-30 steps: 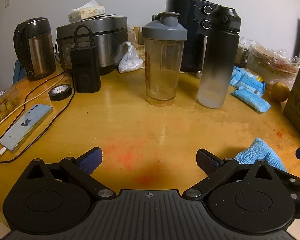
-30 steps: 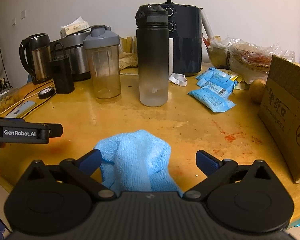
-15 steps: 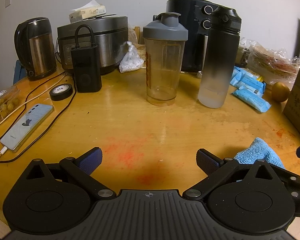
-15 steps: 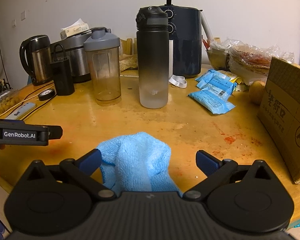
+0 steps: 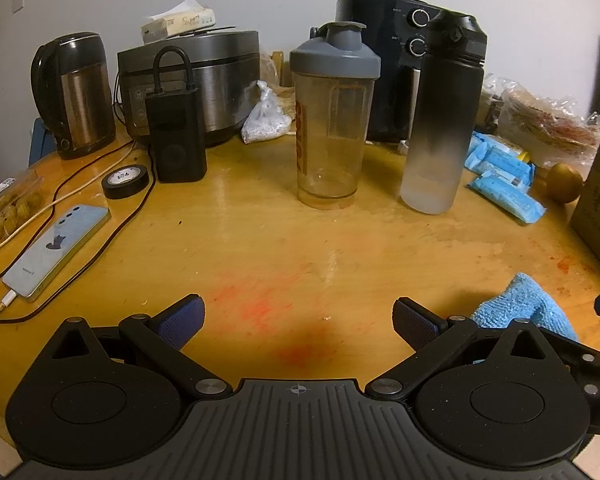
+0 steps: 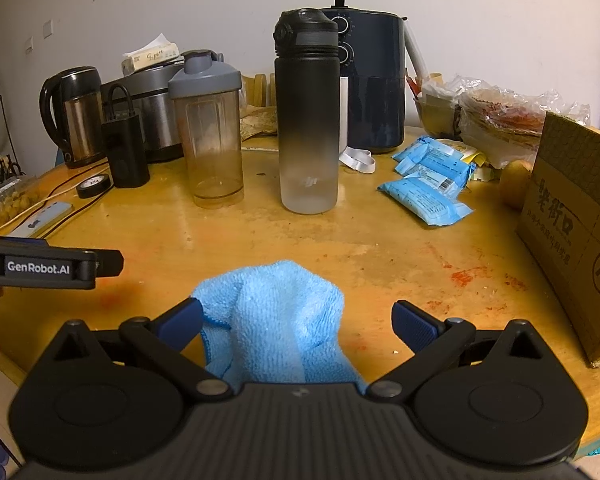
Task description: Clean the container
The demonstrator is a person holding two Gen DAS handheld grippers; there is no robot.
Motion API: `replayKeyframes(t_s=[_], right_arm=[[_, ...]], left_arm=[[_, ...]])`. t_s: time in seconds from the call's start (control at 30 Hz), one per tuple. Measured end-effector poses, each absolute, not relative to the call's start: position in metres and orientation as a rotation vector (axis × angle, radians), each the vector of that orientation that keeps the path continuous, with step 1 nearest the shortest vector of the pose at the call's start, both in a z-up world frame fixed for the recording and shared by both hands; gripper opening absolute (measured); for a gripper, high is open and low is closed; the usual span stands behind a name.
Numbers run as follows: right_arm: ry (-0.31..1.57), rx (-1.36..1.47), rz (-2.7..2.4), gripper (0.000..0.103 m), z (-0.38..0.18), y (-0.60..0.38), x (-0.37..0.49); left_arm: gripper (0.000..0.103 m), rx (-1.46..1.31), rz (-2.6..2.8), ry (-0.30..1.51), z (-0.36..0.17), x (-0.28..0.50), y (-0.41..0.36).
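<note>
A clear shaker cup with a grey lid [image 5: 334,120] [image 6: 210,132] stands upright mid-table, and a black-to-frosted bottle [image 5: 444,116] [image 6: 308,120] stands just to its right. A crumpled blue cloth [image 6: 276,316] [image 5: 524,312] lies on the near part of the table. My right gripper [image 6: 298,322] is open, its fingers on either side of the cloth without pinching it. My left gripper [image 5: 298,320] is open over bare table, well short of the shaker cup; its body [image 6: 48,266] shows at the left of the right wrist view.
Behind the cups stand an air fryer [image 5: 384,60], a rice cooker [image 5: 204,76], a kettle [image 5: 74,92] and a black power bank [image 5: 176,136]. A phone [image 5: 56,248], cables and tape roll [image 5: 124,180] lie left. Blue packets [image 6: 428,188] and a cardboard box [image 6: 572,224] sit right.
Both grippers have eased slightly forward toward the containers; the cloth sits a little nearer the right gripper's base. Nothing was taken hold of.
</note>
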State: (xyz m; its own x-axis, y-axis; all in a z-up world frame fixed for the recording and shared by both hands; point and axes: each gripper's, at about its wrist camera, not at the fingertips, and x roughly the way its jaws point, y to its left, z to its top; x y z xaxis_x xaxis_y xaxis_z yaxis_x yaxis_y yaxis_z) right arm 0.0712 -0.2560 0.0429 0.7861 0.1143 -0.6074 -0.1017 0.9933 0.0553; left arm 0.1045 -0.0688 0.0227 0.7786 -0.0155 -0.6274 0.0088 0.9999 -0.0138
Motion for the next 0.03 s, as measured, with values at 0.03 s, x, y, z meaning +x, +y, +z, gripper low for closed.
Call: replayKeyframes(t_s=[0.03], right_arm=[[0.656, 0.02, 0.116, 0.103, 0.0426, -0.2559, 0.0713]], left_arm=[[0.103, -0.009, -0.015, 0.676, 0.0229, 0.1044, -0.0691]])
